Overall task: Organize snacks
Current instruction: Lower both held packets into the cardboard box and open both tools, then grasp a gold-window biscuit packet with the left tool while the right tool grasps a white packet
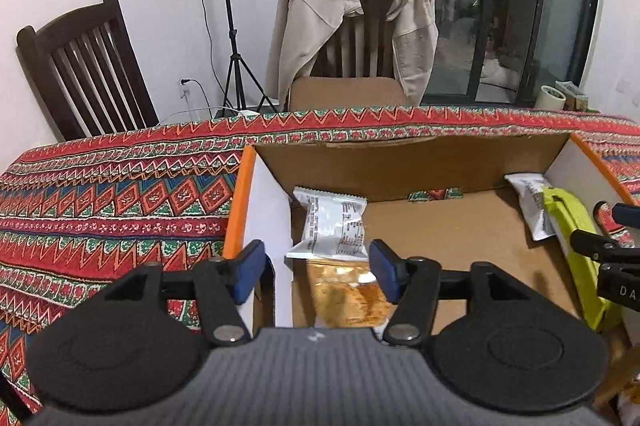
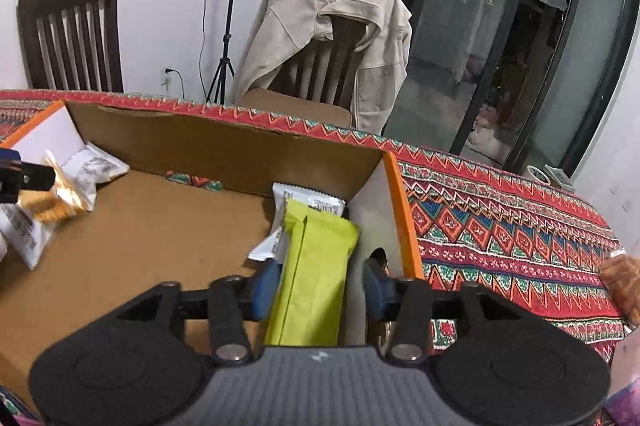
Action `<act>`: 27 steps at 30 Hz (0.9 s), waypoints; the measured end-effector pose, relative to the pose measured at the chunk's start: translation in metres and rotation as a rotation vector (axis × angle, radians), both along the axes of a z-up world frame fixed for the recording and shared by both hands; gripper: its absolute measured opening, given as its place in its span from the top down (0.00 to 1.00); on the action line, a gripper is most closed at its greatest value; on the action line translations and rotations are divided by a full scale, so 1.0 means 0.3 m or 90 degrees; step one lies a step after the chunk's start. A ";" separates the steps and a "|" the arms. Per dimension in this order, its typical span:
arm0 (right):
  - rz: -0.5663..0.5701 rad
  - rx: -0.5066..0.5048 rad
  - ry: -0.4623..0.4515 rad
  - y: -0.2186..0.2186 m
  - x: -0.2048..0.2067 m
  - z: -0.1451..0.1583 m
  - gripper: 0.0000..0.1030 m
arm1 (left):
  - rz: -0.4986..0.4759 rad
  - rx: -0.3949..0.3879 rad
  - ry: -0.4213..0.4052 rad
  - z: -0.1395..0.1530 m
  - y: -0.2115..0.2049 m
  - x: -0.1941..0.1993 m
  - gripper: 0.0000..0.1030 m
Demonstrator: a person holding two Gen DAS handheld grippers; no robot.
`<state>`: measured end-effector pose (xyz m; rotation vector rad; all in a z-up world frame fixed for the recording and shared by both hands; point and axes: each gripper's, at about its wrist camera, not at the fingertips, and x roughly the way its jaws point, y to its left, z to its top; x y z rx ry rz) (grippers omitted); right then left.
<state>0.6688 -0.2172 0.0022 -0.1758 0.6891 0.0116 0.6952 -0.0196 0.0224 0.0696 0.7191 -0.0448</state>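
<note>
Two grippers, both over the box (image 1: 404, 161). Left gripper (image 1: 316, 276) spread, nothing pinched: clear cracker pack (image 1: 348, 296) lies between the pads, dead ahead and below, long axis running away from the gripper, along the fingers. White pack (image 1: 330, 230) sits just beyond it, touching, by the left wall. Left is nearer these two. Right gripper (image 2: 320, 288) spread around the green bar (image 2: 316, 266), long axis also along the fingers; whether the pads touch it, can't tell. Bar lies by the right wall, overlapping another white pack (image 2: 308, 201).
</note>
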 end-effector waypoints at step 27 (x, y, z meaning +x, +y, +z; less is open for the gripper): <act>0.103 0.123 -0.143 -0.176 -0.947 0.376 0.07 | -0.107 0.021 -0.261 0.296 0.093 -1.225 0.01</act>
